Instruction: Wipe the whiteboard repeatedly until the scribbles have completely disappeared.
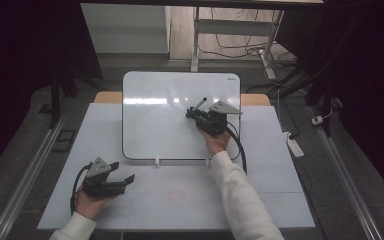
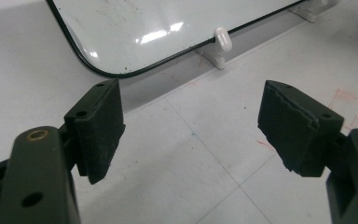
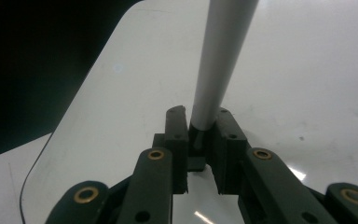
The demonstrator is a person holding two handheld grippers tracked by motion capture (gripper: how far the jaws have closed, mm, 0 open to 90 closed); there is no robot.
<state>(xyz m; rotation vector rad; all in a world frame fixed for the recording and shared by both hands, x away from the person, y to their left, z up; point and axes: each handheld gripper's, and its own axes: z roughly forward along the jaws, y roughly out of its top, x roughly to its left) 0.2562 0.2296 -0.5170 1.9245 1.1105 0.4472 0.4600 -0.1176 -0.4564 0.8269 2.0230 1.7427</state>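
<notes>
A white whiteboard (image 1: 155, 120) with a dark rim lies at the far middle of the table (image 1: 180, 200). Over its right part, my right gripper (image 1: 191, 115) is shut on a grey marker (image 1: 200, 103) that sticks out past the jaws. In the right gripper view the marker (image 3: 221, 56) runs up and away from the gripper (image 3: 200, 126) above the whiteboard (image 3: 307, 93). My left gripper (image 1: 122, 172) rests at the near left of the table, open, holding nothing. In its own view the left gripper (image 2: 191, 121) faces the whiteboard's rounded near corner (image 2: 168, 23), with bare table between the pads.
Small white feet (image 2: 222, 38) hold the whiteboard's near edge. Faint red marks (image 2: 345, 98) show on the table surface. On the floor to the right lies a white power strip (image 1: 295, 145). White desk legs (image 1: 196, 40) and cables stand beyond the table.
</notes>
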